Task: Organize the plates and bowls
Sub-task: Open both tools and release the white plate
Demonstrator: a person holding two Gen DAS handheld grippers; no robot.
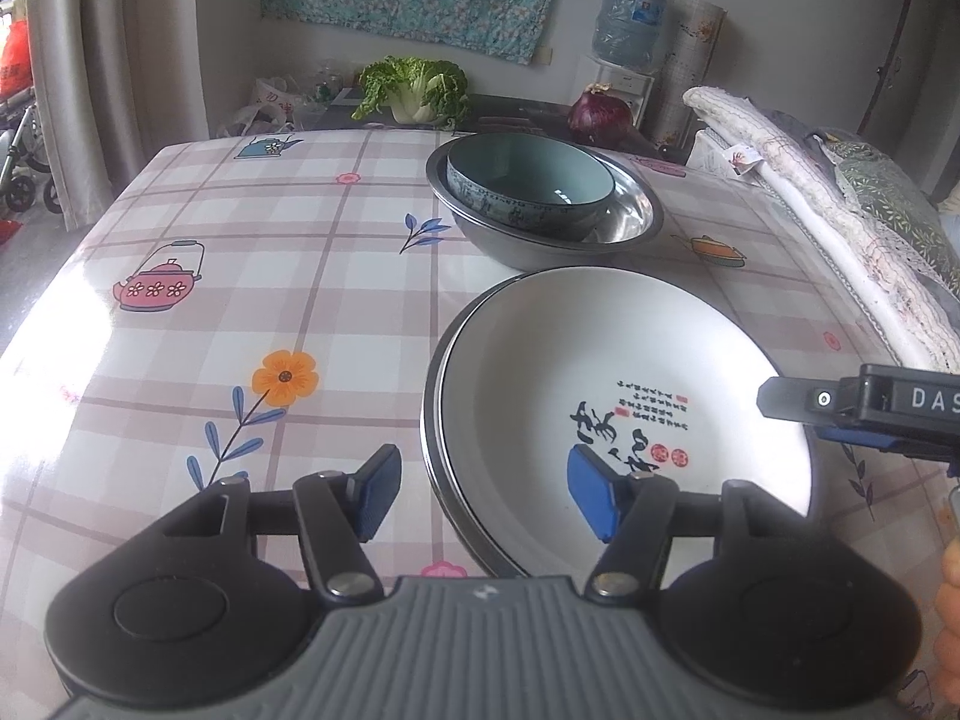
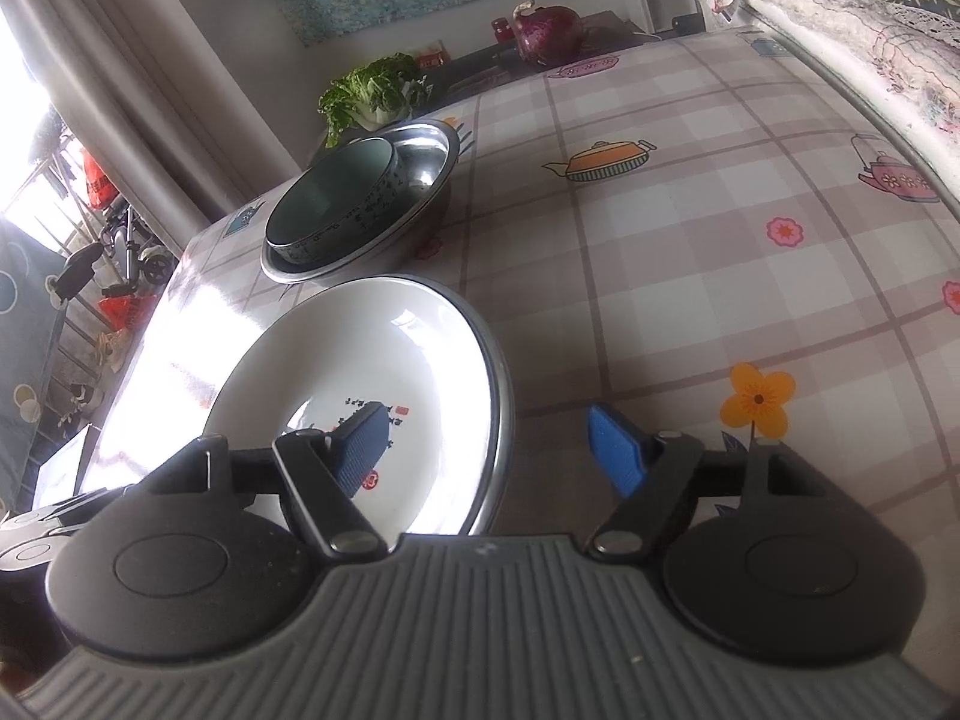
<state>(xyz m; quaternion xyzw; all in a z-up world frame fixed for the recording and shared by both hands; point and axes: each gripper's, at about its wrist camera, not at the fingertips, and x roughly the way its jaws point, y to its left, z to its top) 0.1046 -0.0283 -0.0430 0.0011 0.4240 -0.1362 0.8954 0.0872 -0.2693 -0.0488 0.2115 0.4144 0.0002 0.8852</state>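
Left wrist: both my tongs (image 1: 483, 495) (image 2: 489, 450) spread, straddling plate (image 1: 600, 360) rim; sloppy pinch could skid it off bench (image 1: 270, 276)

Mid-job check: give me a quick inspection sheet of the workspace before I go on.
Surface: checked tablecloth, glare at one edge.
Job's things: white plate stacked on a steel plate; teal bowl nested in steel basin.
Clutter: nothing seen on the cloth.
Grippers: left gripper open, straddling the plate's rim; right gripper open, likewise.
Cables: nothing seen.
Surroundings: cabbage, red onion, water jug.
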